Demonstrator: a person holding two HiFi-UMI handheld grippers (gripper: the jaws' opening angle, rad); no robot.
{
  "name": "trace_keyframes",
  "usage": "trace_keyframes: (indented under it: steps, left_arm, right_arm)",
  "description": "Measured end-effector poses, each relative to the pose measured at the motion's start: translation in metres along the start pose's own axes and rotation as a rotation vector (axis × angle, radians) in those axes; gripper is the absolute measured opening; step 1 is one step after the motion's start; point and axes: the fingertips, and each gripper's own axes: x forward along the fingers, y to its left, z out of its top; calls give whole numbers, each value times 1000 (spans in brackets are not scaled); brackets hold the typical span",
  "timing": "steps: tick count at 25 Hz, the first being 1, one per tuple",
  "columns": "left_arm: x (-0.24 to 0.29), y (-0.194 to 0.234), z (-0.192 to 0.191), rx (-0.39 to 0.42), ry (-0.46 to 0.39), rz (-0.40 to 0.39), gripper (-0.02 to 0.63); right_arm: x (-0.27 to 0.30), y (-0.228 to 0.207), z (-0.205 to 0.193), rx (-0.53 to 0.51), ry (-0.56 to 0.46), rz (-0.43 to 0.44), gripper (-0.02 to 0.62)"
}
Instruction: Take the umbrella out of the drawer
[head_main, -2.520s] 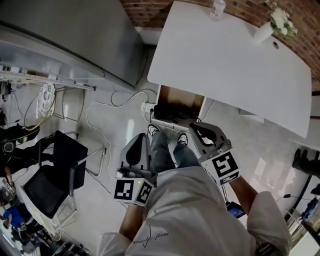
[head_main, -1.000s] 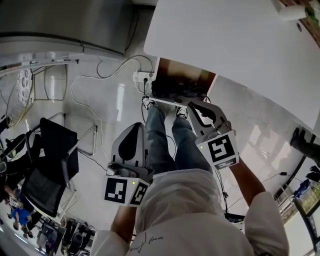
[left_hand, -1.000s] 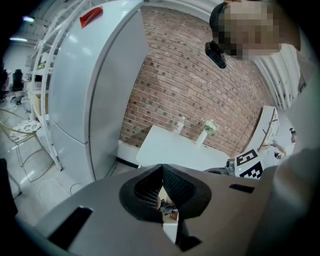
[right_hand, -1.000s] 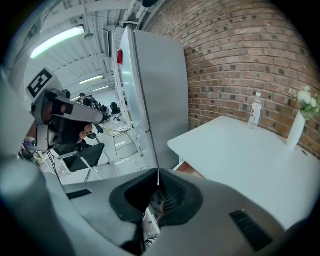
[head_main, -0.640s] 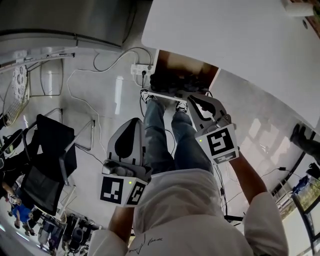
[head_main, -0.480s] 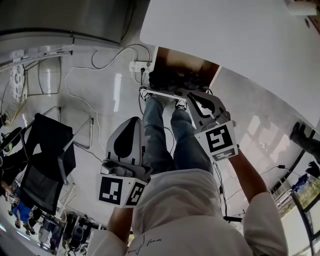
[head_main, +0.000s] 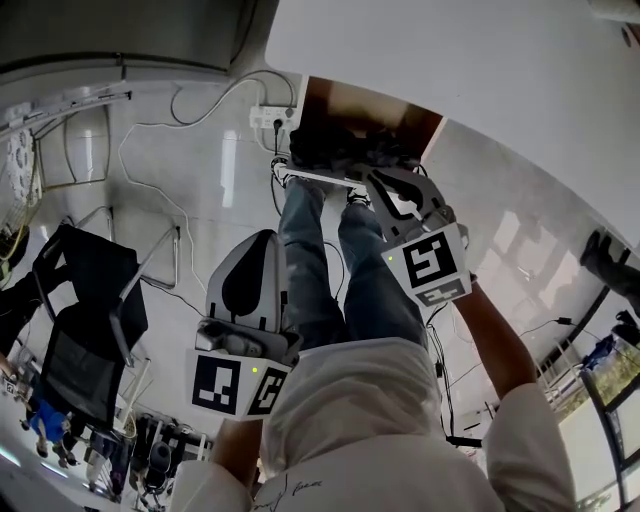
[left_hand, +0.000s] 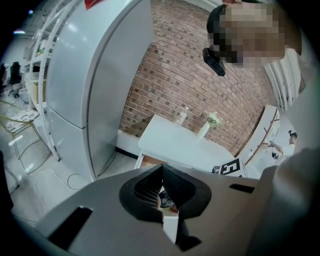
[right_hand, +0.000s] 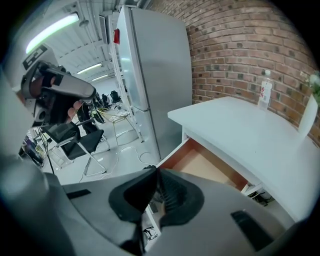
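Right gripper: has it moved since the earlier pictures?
Yes, a little. In the head view the right gripper has come down, closer to the open drawer under the table.

Bright, even indoor light; a long fluorescent ceiling tube (right_hand: 52, 30) glows upper left in the right gripper view. The glossy pale floor (head_main: 228, 165) carries a white streak of glare, and the white rectangular tabletop (head_main: 480, 90) nearly washes out. The open brown wooden drawer (head_main: 345, 108) beneath lies shaded. Fisheye bending curves every edge; both gripper views blacken at the corners
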Motion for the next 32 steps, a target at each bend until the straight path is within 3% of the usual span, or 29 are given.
trace_keyframes:
  steps: [16,32]
  left_arm:
    - [23,16,-30,-36,53,-1,17]
    - [32,30,-48,-58,85,4,17]
  right_arm:
    - [45,-5,-44,-47,97,15,43]
    - [81,-13,-76,-157,200,14,72]
